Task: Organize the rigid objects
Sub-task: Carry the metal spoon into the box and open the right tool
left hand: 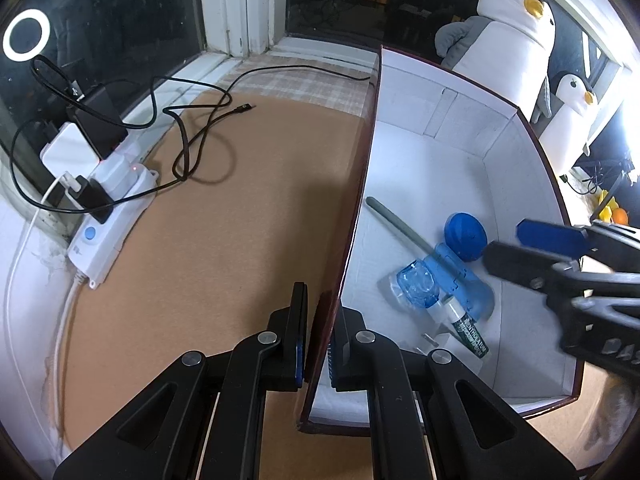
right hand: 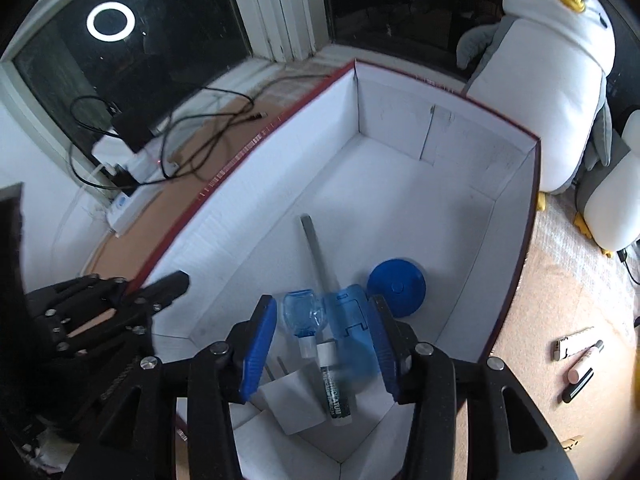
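Note:
A white box with a dark red rim (left hand: 362,184) (right hand: 248,148) holds a grey rod (left hand: 400,226) (right hand: 316,252), a blue round lid (left hand: 466,236) (right hand: 396,286), a small clear blue bottle (left hand: 416,286) (right hand: 304,314), a translucent blue case (left hand: 464,280) (right hand: 352,320) and a lip balm tube (left hand: 470,330) (right hand: 334,388). My left gripper (left hand: 318,340) is shut on the box's left wall; it shows at the left of the right wrist view (right hand: 160,292). My right gripper (right hand: 324,344) hangs open over the objects in the box, holding nothing; it also shows in the left wrist view (left hand: 520,246).
A white power strip (left hand: 108,216) with plugs and black cables (left hand: 192,136) lies on the brown mat left of the box. Two plush penguins (left hand: 512,28) (right hand: 560,80) stand behind it. A lighter (right hand: 572,346) and small sticks (right hand: 580,376) lie on the mat right of the box.

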### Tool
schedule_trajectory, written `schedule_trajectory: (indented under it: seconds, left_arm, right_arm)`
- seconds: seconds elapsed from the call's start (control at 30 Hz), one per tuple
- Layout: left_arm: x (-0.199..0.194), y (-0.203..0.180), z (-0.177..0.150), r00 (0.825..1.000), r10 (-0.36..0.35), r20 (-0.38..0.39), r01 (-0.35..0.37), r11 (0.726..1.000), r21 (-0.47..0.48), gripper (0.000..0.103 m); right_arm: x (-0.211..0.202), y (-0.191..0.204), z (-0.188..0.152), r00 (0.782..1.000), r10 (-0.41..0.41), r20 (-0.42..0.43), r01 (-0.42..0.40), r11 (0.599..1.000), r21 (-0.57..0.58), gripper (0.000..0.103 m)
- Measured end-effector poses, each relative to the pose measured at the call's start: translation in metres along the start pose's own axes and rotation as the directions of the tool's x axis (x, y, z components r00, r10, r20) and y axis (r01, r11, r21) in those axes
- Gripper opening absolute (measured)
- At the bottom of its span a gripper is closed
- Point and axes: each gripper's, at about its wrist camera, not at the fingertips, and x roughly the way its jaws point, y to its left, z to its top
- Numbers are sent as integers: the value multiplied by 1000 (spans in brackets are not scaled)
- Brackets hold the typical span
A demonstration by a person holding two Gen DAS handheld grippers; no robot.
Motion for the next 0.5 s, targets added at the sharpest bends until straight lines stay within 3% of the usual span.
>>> schedule_trajectory:
  seconds: [0.27,0.5]
  left_arm:
    - [1,0,-2,1000,13,-23,-13,1000,-2,9]
    - [-1,-3,-3,998,49,-40,-49,999,-10,9]
  right_arm:
    - [-45,-30,-17,998,14,64,-17,999,45,44]
    - [-85,-105,-57,995,-24,100,4,982,191,44]
